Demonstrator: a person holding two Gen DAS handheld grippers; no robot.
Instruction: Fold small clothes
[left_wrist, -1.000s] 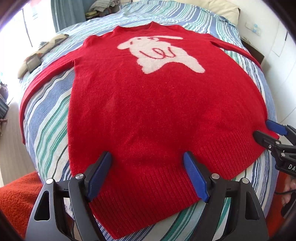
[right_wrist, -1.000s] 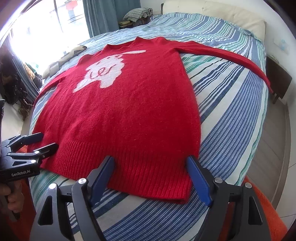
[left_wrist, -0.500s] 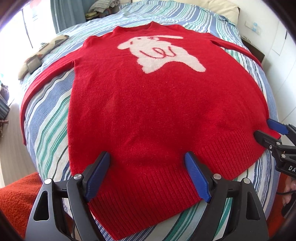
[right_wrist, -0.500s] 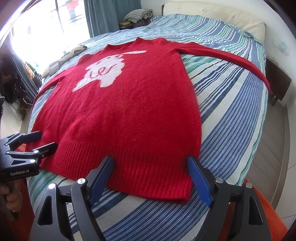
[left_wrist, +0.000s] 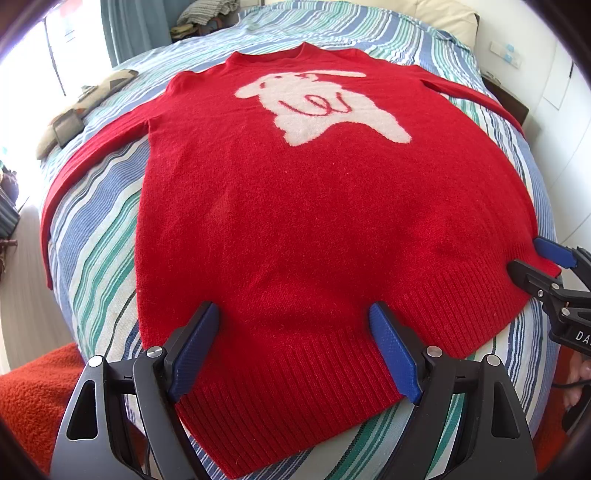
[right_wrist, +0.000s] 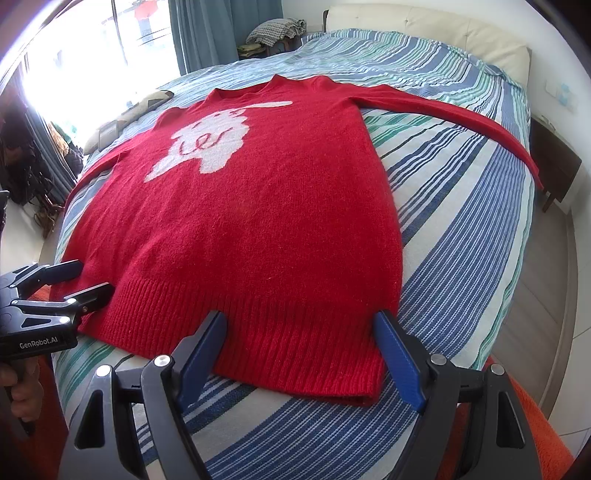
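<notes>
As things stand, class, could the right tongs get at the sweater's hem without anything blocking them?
Probably yes. The right tongs stand open directly over the ribbed hem of the red sweater, near its right corner. Nothing lies between them, and the left tongs sit well away at the opposite corner.

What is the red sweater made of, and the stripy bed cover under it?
The red sweater looks like soft, fuzzy knitted wool or a wool-like yarn: fine hairs catch the light and the hem is ribbed. The striped bed cover looks like flat, matte woven cotton, though I can't be sure.
</notes>
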